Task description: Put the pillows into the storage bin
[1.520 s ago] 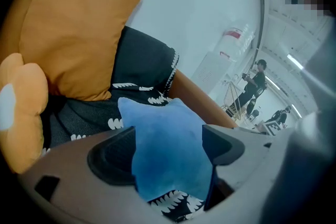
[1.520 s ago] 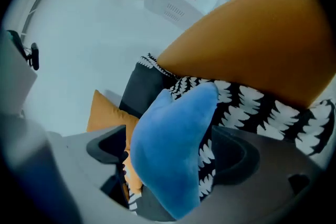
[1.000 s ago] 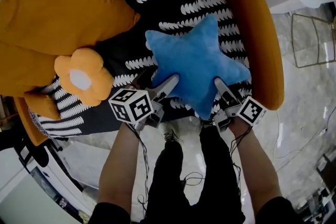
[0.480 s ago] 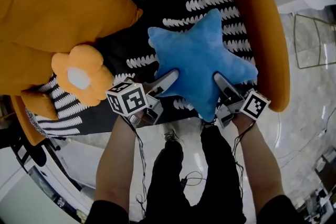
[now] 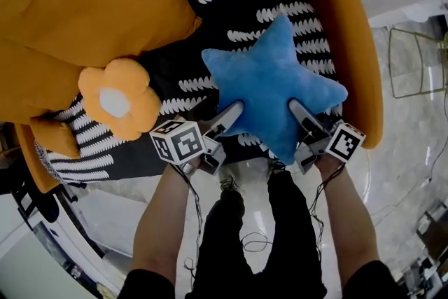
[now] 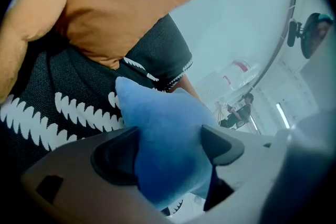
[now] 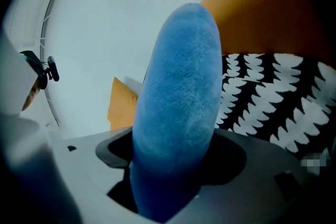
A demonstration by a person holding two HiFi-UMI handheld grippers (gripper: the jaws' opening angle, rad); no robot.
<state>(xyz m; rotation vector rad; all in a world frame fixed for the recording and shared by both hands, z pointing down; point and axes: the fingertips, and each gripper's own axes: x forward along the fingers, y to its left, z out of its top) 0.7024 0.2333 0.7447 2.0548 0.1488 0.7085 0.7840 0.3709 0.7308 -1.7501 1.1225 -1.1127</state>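
Pale marble flooring lies under the head view, and on it stands a round orange upholstered armchair (image 5: 350, 45) whose seat is covered in black fabric with white leaf marks (image 5: 273, 10). On that seat lies the blue star-shaped plush pillow (image 5: 276, 80), with its two lower points turned toward the person. The left gripper (image 5: 229, 114) has one of these points and the right gripper (image 5: 299, 110) the other. Taking it at both sides likely keeps so floppy a thing from drooping or twisting when it is lifted. A large plain orange cushion (image 5: 84, 10) leans at the chair's left, and a small orange flower-shaped plush pillow with a white centre (image 5: 119, 98) sits just below it; neither is touched. No storage bin shows, so the carry is judged not yet begun.

Left gripper view: the dark pads (image 6: 118, 157) sit hard against either side of a star point, the plush bulging between them. This is a firm pinch, set well back from the tip so the fabric should not slip out.

Right gripper view: the jaws have just been closing, and a thick blue arm of the star (image 7: 176, 113) stands upright between them and fills the gap. The pads appear to press into it at a middling width, as the stuffing allows no narrower grip.
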